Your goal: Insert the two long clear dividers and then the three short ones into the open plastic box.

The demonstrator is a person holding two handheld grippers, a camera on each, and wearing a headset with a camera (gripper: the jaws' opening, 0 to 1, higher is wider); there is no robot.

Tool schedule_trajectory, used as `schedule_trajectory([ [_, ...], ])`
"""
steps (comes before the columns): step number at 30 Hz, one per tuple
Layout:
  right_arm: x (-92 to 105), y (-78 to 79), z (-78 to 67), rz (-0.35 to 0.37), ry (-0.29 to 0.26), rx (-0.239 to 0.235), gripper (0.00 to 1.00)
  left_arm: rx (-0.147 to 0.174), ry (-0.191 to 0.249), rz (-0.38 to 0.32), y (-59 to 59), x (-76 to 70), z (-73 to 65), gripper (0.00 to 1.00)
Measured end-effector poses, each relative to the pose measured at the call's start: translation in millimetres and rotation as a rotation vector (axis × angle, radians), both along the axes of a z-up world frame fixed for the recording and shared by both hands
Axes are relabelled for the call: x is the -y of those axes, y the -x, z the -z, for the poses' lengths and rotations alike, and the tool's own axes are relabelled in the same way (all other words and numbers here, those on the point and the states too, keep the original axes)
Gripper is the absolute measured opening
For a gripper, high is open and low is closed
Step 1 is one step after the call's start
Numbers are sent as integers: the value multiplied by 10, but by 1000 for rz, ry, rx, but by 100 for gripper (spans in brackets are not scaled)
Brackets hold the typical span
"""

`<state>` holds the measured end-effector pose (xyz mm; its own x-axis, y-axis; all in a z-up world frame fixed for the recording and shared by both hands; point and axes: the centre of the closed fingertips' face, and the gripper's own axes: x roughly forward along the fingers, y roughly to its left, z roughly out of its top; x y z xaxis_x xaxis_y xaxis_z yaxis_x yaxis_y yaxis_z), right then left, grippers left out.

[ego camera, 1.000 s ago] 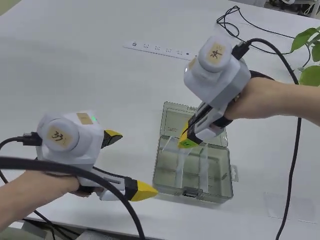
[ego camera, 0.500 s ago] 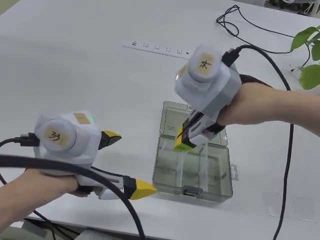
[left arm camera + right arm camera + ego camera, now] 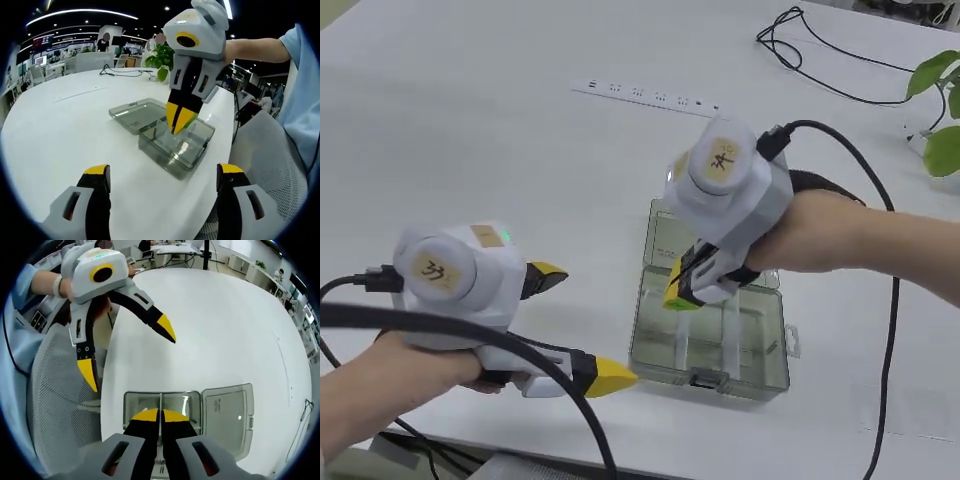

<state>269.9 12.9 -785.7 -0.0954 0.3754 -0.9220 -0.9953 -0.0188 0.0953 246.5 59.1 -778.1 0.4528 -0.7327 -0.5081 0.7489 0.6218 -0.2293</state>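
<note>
Plastic box [image 3: 750, 380]: smoke-tinted, see-through and rectangular. It is set on the white worktop [image 3: 470, 120] near the front edge, with the lid laid open flat behind the base. Two standing dividers [image 3: 728, 335] are seen upright inside, running front to back. Right tool [image 3: 678, 295]: pointed steeply down into the base's left half, forearm brought in from the right, yellow-tipped jaws pressed nearly together on a thin clear divider [image 3: 160, 402] whose length cannot be told. Left tool [image 3: 580, 323]: held level to the left of the box and apart from it, jaws spread wide, nothing held.
</note>
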Motion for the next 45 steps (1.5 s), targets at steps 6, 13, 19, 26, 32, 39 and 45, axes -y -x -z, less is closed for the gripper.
schedule_trajectory([
  [6,-16,6,40,16,-10,8,2,-5,0,-1,17,-13,7,88],
  [13,-50,39,93,24,0,13,2,-7,3,-5,60,-37,-11,87],
  [19,-48,68,181,21,13,35,2,-7,6,-5,84,-35,-35,87],
  [26,-42,84,194,29,4,47,2,-5,8,6,117,4,-39,86],
  [32,-54,125,212,14,7,66,2,0,7,21,120,27,-49,85],
  [39,-49,124,221,3,8,69,2,7,1,30,96,35,-56,85],
  [45,-50,127,226,-4,8,70,2,10,-2,34,91,44,-62,84],
])
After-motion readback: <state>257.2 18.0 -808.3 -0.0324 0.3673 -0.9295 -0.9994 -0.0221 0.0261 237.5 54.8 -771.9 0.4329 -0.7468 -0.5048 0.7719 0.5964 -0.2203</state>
